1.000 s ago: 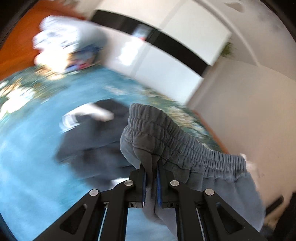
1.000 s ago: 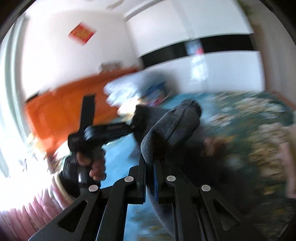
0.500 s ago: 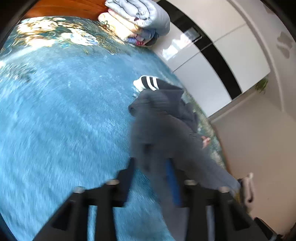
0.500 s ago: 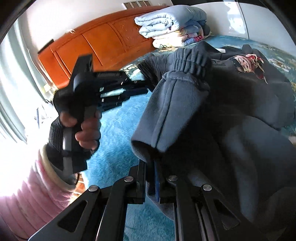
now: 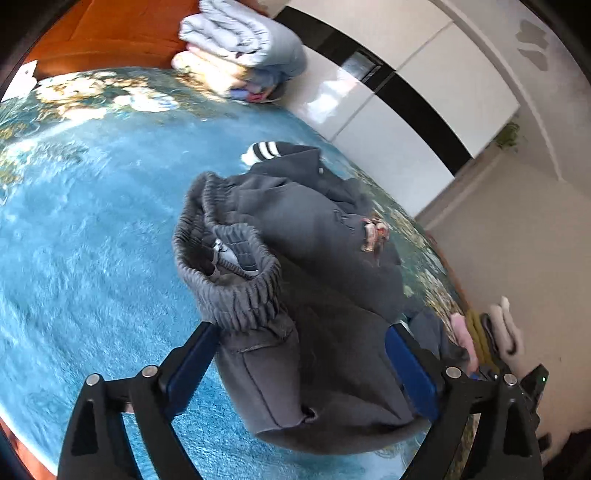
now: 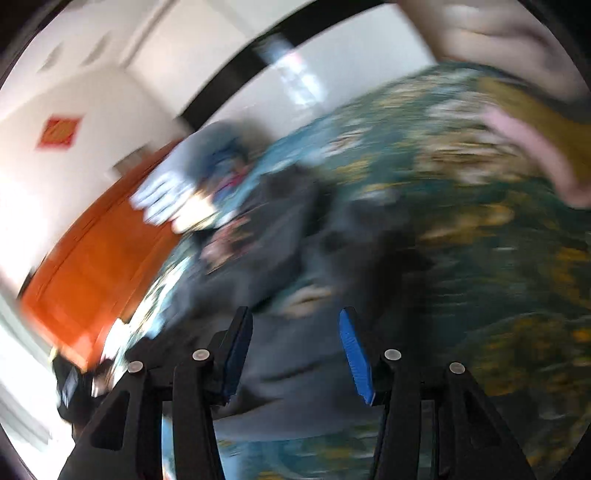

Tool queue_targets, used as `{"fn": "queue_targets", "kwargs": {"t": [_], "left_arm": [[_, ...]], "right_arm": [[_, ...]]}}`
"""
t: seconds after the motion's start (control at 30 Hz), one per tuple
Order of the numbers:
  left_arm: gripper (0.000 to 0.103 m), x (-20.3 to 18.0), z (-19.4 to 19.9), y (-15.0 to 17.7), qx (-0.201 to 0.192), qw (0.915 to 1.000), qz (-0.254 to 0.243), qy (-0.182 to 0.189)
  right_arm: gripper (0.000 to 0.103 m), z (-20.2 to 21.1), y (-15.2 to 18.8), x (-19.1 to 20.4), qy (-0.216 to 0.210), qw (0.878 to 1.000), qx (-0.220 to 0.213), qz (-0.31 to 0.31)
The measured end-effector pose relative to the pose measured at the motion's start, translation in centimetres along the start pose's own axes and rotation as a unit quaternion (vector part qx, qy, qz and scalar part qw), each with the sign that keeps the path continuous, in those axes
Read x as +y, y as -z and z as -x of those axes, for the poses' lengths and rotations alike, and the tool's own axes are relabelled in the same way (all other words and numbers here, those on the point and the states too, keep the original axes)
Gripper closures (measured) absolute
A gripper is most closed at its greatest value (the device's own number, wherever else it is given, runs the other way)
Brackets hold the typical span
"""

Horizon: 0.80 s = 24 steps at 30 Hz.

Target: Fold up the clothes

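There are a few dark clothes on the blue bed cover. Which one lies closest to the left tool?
The grey sweatpants, with the ribbed elastic waistband, lie right between the open left tool fingers. The dark jacket with the white-striped cuff lies farther back.

Bed ahead of you: blue plush bedspread [image 5: 92, 258], floral border toward edges. Orange wooden headboard [image 5: 110, 33] at far end, stack of folded quilts [image 5: 243, 48] against it. White glossy wardrobe [image 5: 399, 122] with black horizontal band along far wall. Red square decoration [image 6: 57, 132] on white wall. Strong daylight at your right view's left edge; that view motion-blurred.
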<state>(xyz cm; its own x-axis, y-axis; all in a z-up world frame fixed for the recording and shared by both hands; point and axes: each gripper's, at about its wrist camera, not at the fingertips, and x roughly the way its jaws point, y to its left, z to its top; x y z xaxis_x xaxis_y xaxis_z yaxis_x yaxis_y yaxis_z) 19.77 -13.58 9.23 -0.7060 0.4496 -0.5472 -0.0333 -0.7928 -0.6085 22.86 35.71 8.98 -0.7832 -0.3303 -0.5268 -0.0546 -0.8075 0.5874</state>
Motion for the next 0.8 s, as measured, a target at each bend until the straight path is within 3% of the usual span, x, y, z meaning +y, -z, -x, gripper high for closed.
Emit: {"fn": "queue_targets", "kwargs": {"t": [0.13,0.17,0.2,0.3,0.5,0.57,0.6,0.8], "left_arm": [[0.016,0.6,-0.8,0.2,0.003,0.9988,0.026,-0.041],[0.031,0.8,-1.0,0.2,0.002,0.9981,0.026,-0.056],[0.052,1.0,-1.1,0.2,0.002,0.9969,0.027,-0.075],[0.072,2.6,-1.0,0.1,0.002,0.9949,0.05,-0.088],[0.079,4.5,-0.2,-1.6,-0.014,0.9931,0.086,-0.079],[0.079,5.0,0.4,-2.5,-0.027,0.9924,0.093,-0.075],[0.08,5.2,0.6,-3.1,-0.034,0.9922,0.096,-0.072],[0.08,3.8,2.8,-5.8,-0.07,0.9949,0.065,-0.031]], "right_arm": [[0.052,-0.6,-2.0,-3.0,0.028,0.999,0.005,-0.038],[0.052,-0.5,-2.2,-3.5,0.027,0.999,0.009,-0.045],[0.052,-0.7,-2.2,-3.9,0.024,0.998,0.014,-0.05],[0.052,-2.3,-3.0,-5.0,0.026,0.997,0.032,-0.064],[0.052,-5.1,-5.1,-6.0,0.043,0.995,0.05,-0.079],[0.072,-4.7,-5.2,-5.5,0.04,0.996,0.043,-0.073],[0.091,-4.5,-5.2,-5.2,0.039,0.996,0.04,-0.07],[0.095,-3.2,-5.4,-3.4,0.031,0.998,0.02,-0.05]]}}
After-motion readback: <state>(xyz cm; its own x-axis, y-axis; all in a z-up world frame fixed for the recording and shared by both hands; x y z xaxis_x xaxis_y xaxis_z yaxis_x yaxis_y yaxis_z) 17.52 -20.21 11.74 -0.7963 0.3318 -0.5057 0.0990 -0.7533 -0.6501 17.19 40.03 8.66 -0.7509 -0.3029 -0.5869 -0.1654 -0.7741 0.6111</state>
